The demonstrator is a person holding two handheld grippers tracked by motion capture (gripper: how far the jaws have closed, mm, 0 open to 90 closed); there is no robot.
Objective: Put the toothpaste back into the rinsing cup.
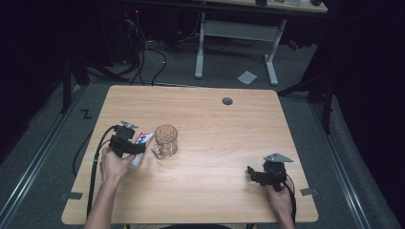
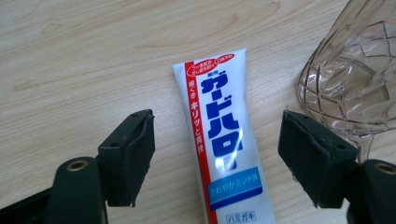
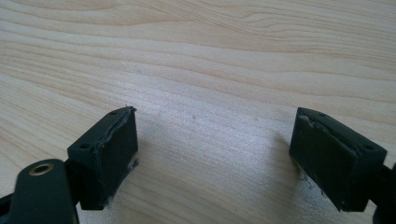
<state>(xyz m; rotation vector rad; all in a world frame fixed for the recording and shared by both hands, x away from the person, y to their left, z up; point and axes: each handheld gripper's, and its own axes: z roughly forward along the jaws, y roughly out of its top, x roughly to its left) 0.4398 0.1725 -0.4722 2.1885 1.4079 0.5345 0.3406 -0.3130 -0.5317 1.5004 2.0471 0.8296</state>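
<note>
Nearest the person's edge of the desk, the right tool sits low over bare wood at the right, held from behind by a hand; in the right gripper view its two black jaws stand wide apart with nothing but wood grain between them. Farther in and to the left, the left tool hangs over a toothpaste tube that lies flat on the desk — white, with a red stripe down one side and blue lettering. In the left gripper view the tube runs up between the jaws, which are spread well clear of it on both sides, their pads not touching it. In the high view the tube's printed end pokes out from under the tool, pointing away from the person. Just beside the tube, on its right, stands a clear cut-glass mug — upright, near the tube but apart from it. Beyond these, toward the far edge of the desk, a small grey round cable port is set into the wood.
</note>
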